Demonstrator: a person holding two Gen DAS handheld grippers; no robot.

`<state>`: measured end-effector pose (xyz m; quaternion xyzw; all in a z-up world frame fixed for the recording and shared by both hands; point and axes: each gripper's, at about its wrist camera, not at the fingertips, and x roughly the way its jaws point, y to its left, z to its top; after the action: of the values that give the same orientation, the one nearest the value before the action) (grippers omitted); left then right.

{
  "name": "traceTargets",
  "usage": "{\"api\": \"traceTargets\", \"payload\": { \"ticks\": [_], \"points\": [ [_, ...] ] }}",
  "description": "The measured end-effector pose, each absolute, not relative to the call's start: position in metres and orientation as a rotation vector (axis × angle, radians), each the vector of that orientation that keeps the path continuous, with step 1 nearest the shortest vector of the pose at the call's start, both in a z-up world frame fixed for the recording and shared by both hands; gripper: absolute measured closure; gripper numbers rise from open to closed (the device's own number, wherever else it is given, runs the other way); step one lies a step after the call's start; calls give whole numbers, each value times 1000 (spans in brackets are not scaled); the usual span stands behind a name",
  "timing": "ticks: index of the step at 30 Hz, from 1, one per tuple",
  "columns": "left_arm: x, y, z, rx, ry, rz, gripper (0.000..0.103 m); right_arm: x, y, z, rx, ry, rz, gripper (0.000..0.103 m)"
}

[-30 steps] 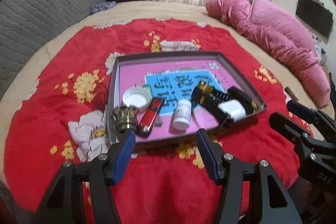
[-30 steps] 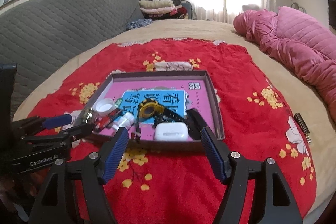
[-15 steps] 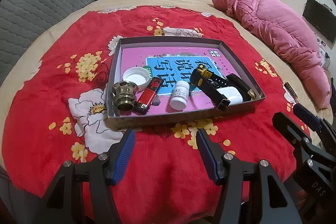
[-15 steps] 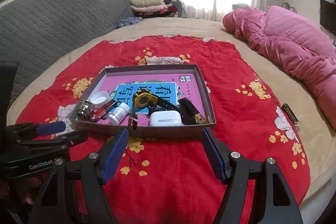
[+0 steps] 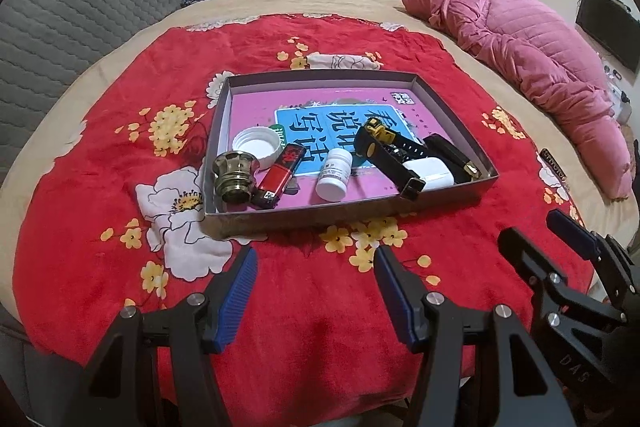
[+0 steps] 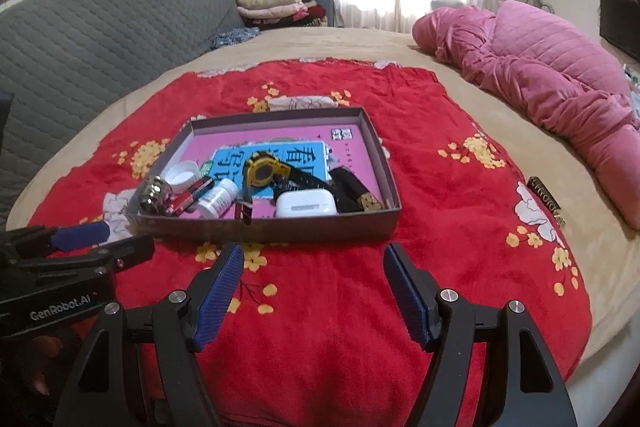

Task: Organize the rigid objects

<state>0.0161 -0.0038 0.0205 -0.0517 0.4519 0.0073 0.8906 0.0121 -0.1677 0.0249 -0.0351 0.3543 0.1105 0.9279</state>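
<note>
The shallow box (image 5: 448,107) sat on the red flowered blanket (image 5: 120,99) spread over the bed, and all the small rigid things lay gathered along its near side. At the left corner stood a brass knob (image 5: 235,175), with a white cap (image 5: 257,146) lying open side up just behind it and a red lighter (image 5: 280,175) lying flat just beside it on the right. Next came a small white pill bottle (image 5: 335,175) on its side, then a black strap with a yellow watch (image 5: 374,139) whose band ran toward the box's front wall. A white earbud case (image 5: 430,174) rested against that band, and a black case with a gold tip (image 5: 452,157) lay at the right corner. Under them all was a pink booklet (image 5: 280,99) with a blue panel of characters. Both tools hovered over the blanket on the near side of the box, touching nothing. The left gripper (image 5: 314,267) had its blue pads spread wide with nothing between them, and the right gripper (image 6: 314,263) was likewise wide apart and held nothing. Off to the right, on the blanket's edge, lay a small dark comb-like item (image 6: 546,199). A pink quilt (image 6: 540,75) was bunched up on the far right of the bed, and folded clothes (image 6: 276,7) were stacked near the window.
</note>
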Motion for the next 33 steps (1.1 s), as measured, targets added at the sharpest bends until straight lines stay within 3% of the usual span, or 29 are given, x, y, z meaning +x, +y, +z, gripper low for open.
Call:
{"api": "traceTargets", "payload": {
  "ticks": [33],
  "points": [
    [19,-1,1,-112,964,20,43,17,-164,12,-74,763,245,29]
  ]
}}
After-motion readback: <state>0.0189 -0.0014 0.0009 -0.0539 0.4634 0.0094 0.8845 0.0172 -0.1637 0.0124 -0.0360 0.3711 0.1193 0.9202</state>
